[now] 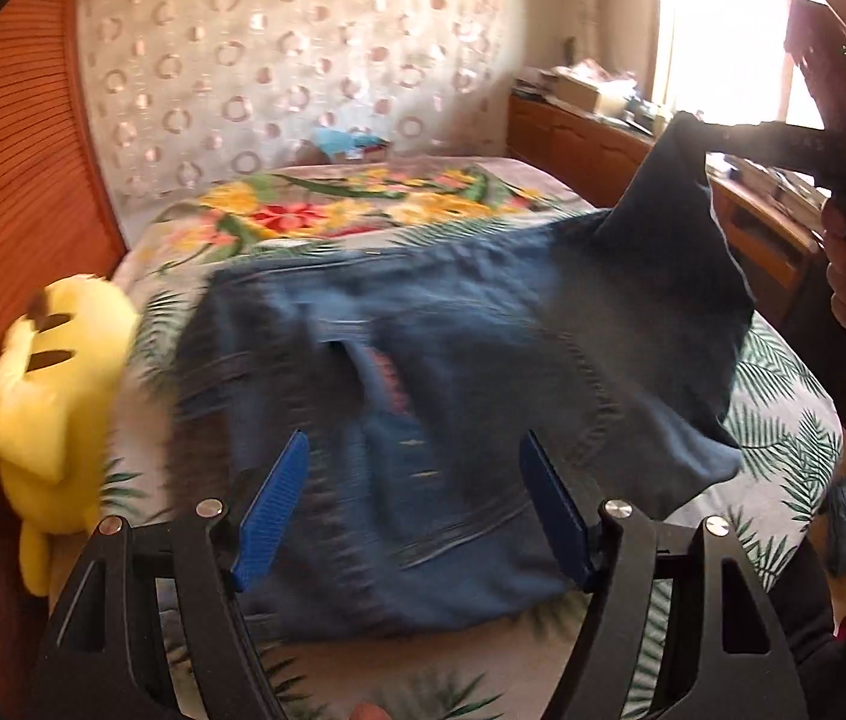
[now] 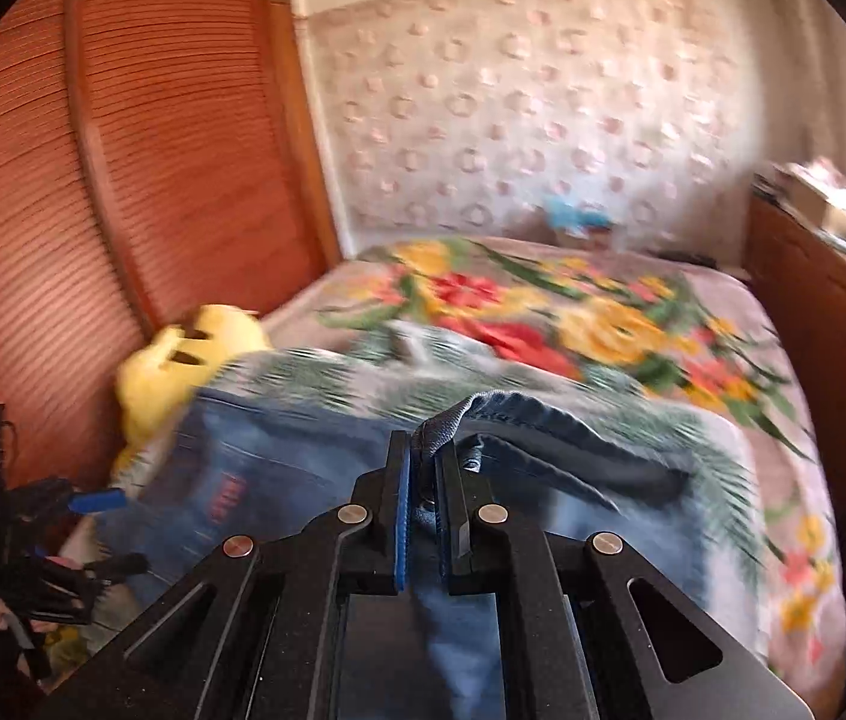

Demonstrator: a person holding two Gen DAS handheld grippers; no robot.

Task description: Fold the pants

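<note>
The bed (image 1: 783,420) was covered by a leaf-print sheet, and on it the jeans (image 1: 423,360) were spread. One hem was clamped in the right gripper (image 2: 423,468) and raised clear. The left gripper (image 1: 411,480) was held apart and empty above the denim. A fold seemed begun; carrying the hem across would be called for next.

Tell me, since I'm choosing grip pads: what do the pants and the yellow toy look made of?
The pants look like blue denim: matte, faded, with stitched seams and a hem pinched in the right gripper. The yellow toy looks like soft plush, fuzzy and matte, though blur leaves it uncertain.
</note>
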